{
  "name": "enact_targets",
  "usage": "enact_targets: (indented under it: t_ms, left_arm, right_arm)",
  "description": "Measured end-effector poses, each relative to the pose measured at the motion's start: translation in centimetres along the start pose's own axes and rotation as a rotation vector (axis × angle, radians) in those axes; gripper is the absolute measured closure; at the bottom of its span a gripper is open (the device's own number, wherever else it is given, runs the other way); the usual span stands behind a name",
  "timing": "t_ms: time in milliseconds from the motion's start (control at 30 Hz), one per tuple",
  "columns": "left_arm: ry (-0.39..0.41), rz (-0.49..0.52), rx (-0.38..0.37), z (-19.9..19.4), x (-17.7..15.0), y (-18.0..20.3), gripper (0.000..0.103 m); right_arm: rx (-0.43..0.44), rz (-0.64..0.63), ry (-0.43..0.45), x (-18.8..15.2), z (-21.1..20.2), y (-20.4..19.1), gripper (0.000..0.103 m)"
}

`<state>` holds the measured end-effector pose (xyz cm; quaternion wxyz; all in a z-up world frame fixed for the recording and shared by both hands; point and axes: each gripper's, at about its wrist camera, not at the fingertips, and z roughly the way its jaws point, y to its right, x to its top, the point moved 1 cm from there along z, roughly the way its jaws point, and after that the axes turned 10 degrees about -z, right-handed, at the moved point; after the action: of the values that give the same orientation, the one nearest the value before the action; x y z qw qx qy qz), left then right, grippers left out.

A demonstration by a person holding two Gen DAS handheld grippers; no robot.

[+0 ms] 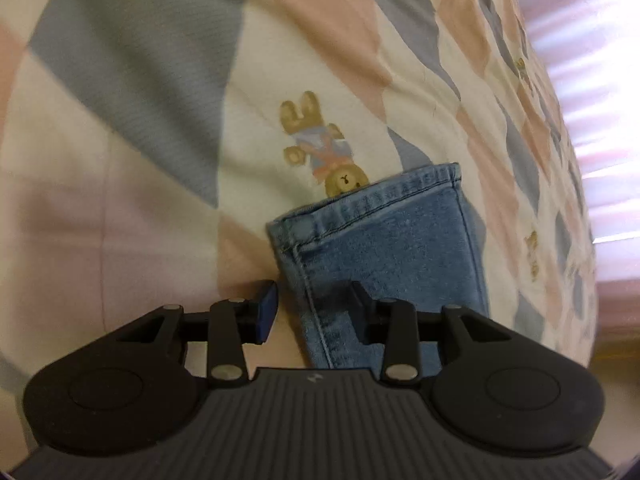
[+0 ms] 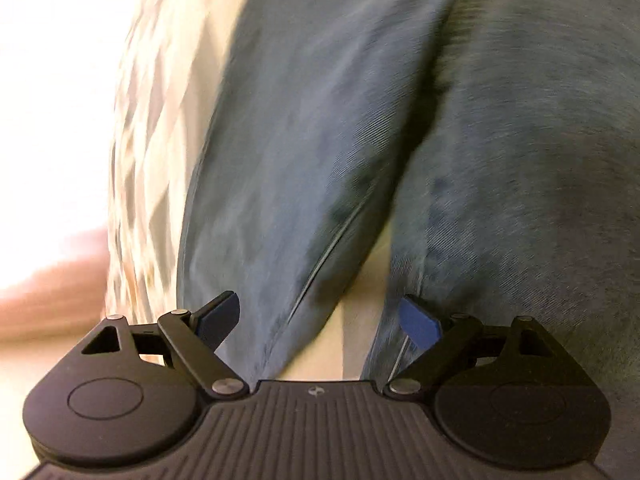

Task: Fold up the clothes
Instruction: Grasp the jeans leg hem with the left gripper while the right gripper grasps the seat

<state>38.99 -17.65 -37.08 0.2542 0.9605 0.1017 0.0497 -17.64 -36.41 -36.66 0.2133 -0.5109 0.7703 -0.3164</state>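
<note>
While the left gripper (image 1: 314, 312) hangs low over the bed, a jeans leg (image 1: 384, 248) lies between its two fingers. The left blue pad (image 1: 267, 312) stands apart from the denim, with a strip of the bedcover (image 1: 120, 140) showing in the gap, so this gripper is released and does not pinch the cloth. The other finger (image 1: 362, 304) sits on top of the denim, near the side seam. The stitched hem of the leg points away from the camera and covers part of a small printed bear (image 1: 320, 148) on the bedcover. The bedcover has a pattern of cream, pink and grey-blue diamonds.

In the right wrist view the picture is blurred. The right gripper (image 2: 320, 320) is spread wide, and its two blue pads (image 2: 420, 324) press on nothing. Under it lie the jeans (image 2: 320, 120), seen here as two broad bands of grey-blue denim that meet higher in the view and part toward the gripper. A pale wedge of the bedcover shows between them, just in front of the gripper. The left pad is over the left band, and the right pad is at the edge of the right band. The patterned bedcover is also visible at the left of the jeans.
</note>
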Motion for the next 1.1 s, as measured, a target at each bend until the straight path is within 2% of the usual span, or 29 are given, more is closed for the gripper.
enact_targets:
  t_ms: [33, 100, 167, 200, 233, 333, 400, 433, 500, 533, 567, 600, 633, 700, 733, 833, 933, 1033, 1100]
  left_arm:
    - [0.014, 0.027, -0.001, 0.1, 0.0, 0.5, 0.086]
    - [0.034, 0.104, 0.028, 0.1, 0.1, 1.6, 0.099]
    - [0.053, 0.195, 0.035, -0.6, -0.1, 2.6, 0.101]
    - [0.074, 0.249, 0.026, -1.3, -0.6, 3.2, 0.101]
    - [0.106, 0.303, -0.010, -2.6, -1.2, 3.6, 0.101]
    - [0.190, 0.423, -0.083, -6.0, -2.5, 3.8, 0.100]
    - [0.188, 0.503, 0.020, -4.8, -3.2, 3.0, 0.095]
    - [0.152, 0.519, 0.098, -3.0, -3.2, 2.2, 0.090]
    - [0.143, 0.501, 0.165, -1.2, -3.0, 1.8, 0.084]
    - [0.139, 0.492, 0.198, -0.4, -2.9, 1.7, 0.080]
    - [0.188, 0.507, 0.234, -1.2, -3.2, 2.0, 0.078]
    - [0.236, 0.522, 0.271, -1.9, -3.4, 2.4, 0.067]
    - [0.272, 0.553, 0.303, -2.8, -3.9, 2.6, 0.057]
    - [0.345, 0.614, 0.366, -4.6, -4.7, 3.1, 0.057]
    - [0.345, 0.638, 0.382, -5.5, -5.4, 3.2, 0.058]
    - [0.298, 0.663, 0.329, -9.2, -9.5, 2.8, 0.056]
    - [0.173, 0.706, 0.249, -14.2, -16.9, 1.2, 0.050]
    - [0.095, 0.772, 0.224, -17.8, -24.5, -0.7, 0.038]
    - [0.045, 0.806, 0.220, -20.1, -29.4, -2.3, 0.038]
  right_arm:
    - [-0.004, 0.015, 0.015, 0.1, 0.2, 0.2, 0.015]
    - [-0.004, 0.014, 0.042, 0.3, 0.8, 0.1, 0.017]
    - [0.028, 0.000, 0.064, 0.6, 1.4, -0.4, 0.044]
    - [0.050, -0.014, 0.057, 0.8, 1.8, -0.8, 0.071]
    - [0.046, -0.034, 0.047, 1.0, 2.1, -1.3, 0.087]
    - [0.086, -0.083, 0.056, 1.0, 1.7, -2.5, 0.092]
    - [0.004, -0.145, 0.002, 1.1, 2.3, -2.4, 0.092]
    - [-0.007, -0.157, -0.020, 1.2, 2.5, -2.4, 0.082]
    - [-0.013, -0.172, -0.061, 1.2, 2.8, -2.5, 0.080]
    - [-0.017, -0.180, -0.082, 1.3, 3.0, -2.5, 0.068]
    - [-0.020, -0.188, -0.102, 1.3, 3.2, -2.5, 0.058]
    - [-0.001, -0.222, -0.117, 1.2, 2.7, -3.0, 0.042]
    - [0.023, -0.261, -0.131, 1.0, 2.1, -3.7, 0.036]
    - [0.032, -0.373, -0.158, 0.6, 0.5, -4.5, 0.036]
    - [0.015, -0.416, -0.168, 0.4, -0.5, -4.4, 0.035]
    - [-0.135, -0.543, -0.165, -0.3, -4.2, -2.6, 0.035]
    - [-0.279, -0.677, -0.156, -1.0, -8.4, -0.4, 0.035]
    - [-0.344, -0.776, -0.164, -1.0, -13.0, 1.5, 0.034]
    - [-0.361, -0.826, -0.166, -1.3, -15.7, 1.7, 0.031]
